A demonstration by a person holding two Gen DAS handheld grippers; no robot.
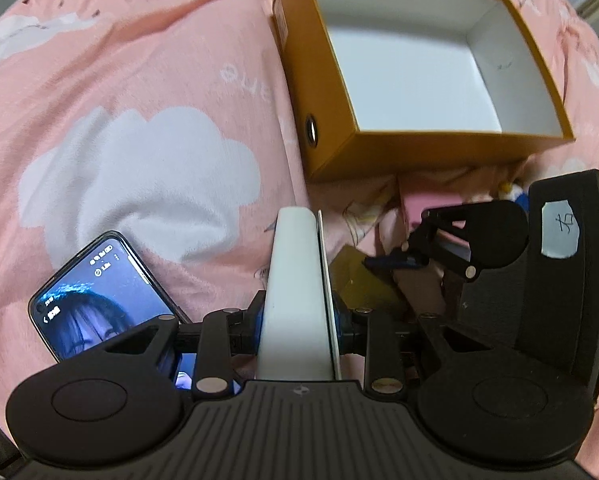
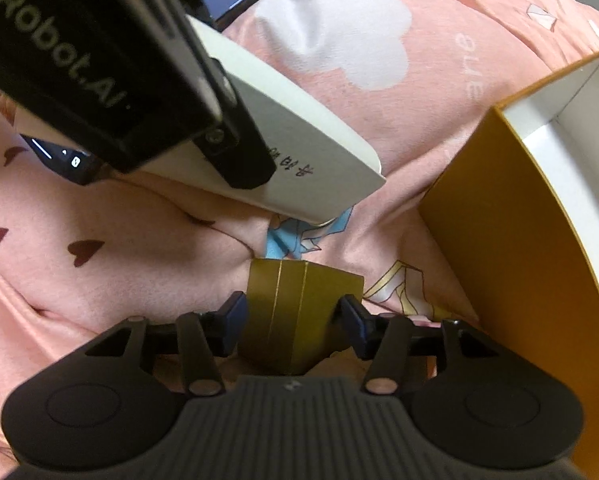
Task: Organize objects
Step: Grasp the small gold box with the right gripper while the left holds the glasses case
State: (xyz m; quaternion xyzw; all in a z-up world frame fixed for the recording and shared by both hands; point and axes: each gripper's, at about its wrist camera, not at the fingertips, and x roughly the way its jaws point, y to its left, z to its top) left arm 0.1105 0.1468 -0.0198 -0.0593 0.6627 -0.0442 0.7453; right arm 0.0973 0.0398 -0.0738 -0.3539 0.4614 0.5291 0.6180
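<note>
1. a flat white box is being held edge-on by the left tool, its jaws narrowed against the two broad faces; its long axis is pointing away from the tool, toward the near wall of the orange box.
2. in the right wrist view the same white box is seen tilted above the bed, with handwriting near its lower corner.
3. a small gold box is lying on the pink bedsheet between the fingers of the right tool; the blue pads are standing just beside its sides, not pressing, so nothing is being gripped. its gold stripes are running away from the tool.
4. the orange box is standing open with a white interior, just to the right of the gold box.
5. a lit phone is lying on the sheet, partly covered by the left tool.
6. a pink item is lying beside the right tool, too hidden to be identified.
</note>
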